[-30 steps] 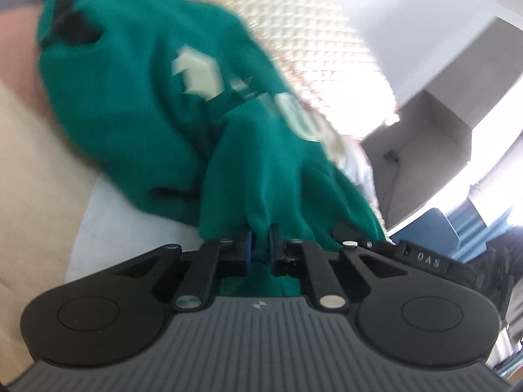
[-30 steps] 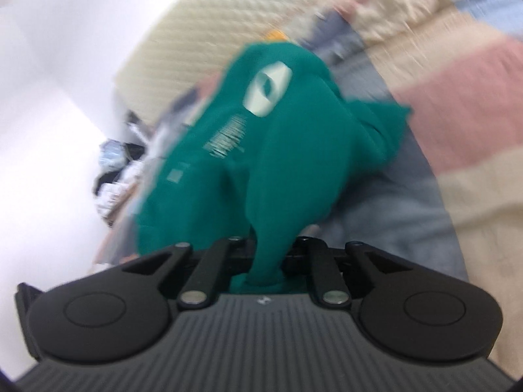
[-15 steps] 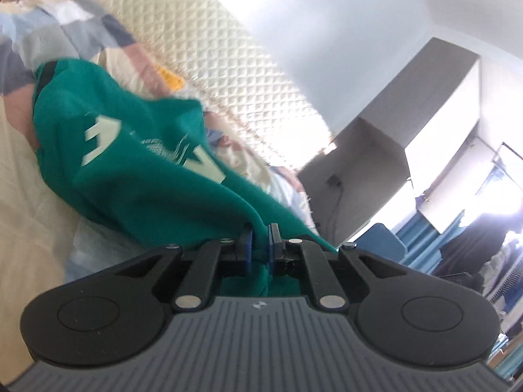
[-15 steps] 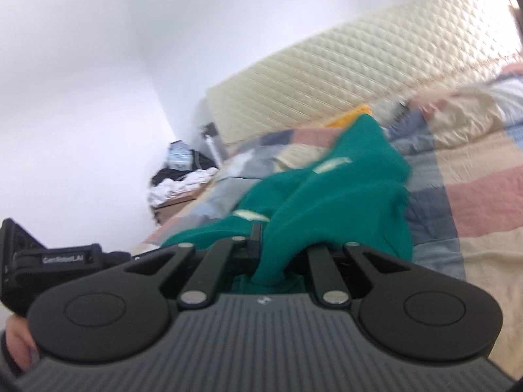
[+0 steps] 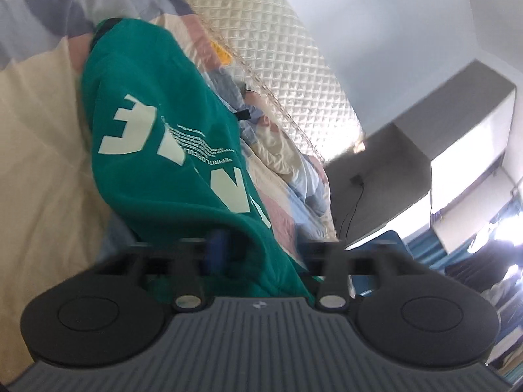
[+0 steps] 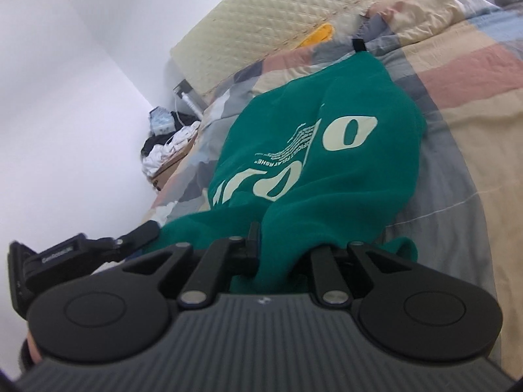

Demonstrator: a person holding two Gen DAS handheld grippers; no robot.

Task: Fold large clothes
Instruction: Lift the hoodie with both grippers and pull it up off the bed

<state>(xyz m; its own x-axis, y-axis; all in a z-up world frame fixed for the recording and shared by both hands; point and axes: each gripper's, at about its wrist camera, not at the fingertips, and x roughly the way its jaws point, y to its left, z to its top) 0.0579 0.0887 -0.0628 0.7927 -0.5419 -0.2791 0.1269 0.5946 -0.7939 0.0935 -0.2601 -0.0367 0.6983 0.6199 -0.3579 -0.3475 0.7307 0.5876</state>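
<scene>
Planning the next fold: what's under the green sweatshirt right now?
The green sweatshirt lies on the patchwork bedspread; beige and grey patches show around it. Anything directly beneath is covered by the cloth.

A teal-green fleece sweatshirt [image 6: 343, 176] printed with cream lettering lies on a bed quilt [image 6: 474, 75] patched in beige, pink, grey and pale blue; the quilted headboard [image 6: 261, 29] is cream.

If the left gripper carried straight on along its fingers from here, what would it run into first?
Most likely the green sweatshirt: its fabric lies between the fingers of the left gripper, whose jaws have just been opening and stand wide apart, and stretches ahead. Past it lies the patchwork bedspread.
</scene>
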